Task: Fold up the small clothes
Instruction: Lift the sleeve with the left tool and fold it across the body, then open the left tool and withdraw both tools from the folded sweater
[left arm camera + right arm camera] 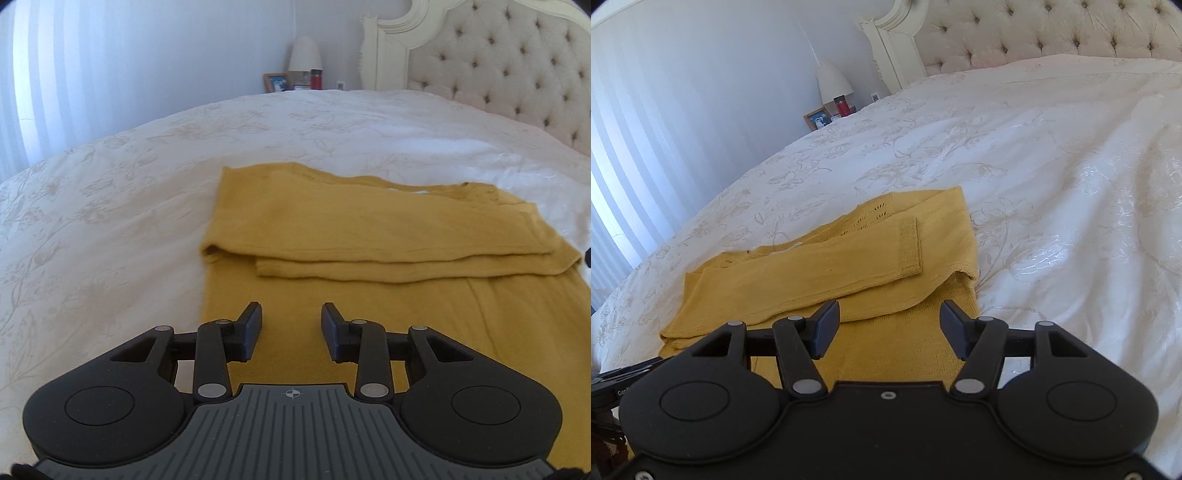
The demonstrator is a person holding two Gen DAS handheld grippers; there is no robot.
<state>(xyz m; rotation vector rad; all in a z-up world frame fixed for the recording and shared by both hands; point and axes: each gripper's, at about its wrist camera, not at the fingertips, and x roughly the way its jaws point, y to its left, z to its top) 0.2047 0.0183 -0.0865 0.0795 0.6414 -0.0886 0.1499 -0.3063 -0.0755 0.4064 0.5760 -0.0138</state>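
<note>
A mustard-yellow knitted sweater lies flat on the white bedspread, both sleeves folded across its body. My left gripper hovers over the sweater's near left part, open, with only cloth showing below the gap and nothing between its fingers. In the right wrist view the same sweater shows a cuffed sleeve end lying on top. My right gripper stands open above the sweater's near right part, its fingers wide apart and empty.
The bedspread stretches wide to the right and far side. A tufted headboard stands at the back. A nightstand beyond the bed carries a lamp, a photo frame and a red bottle.
</note>
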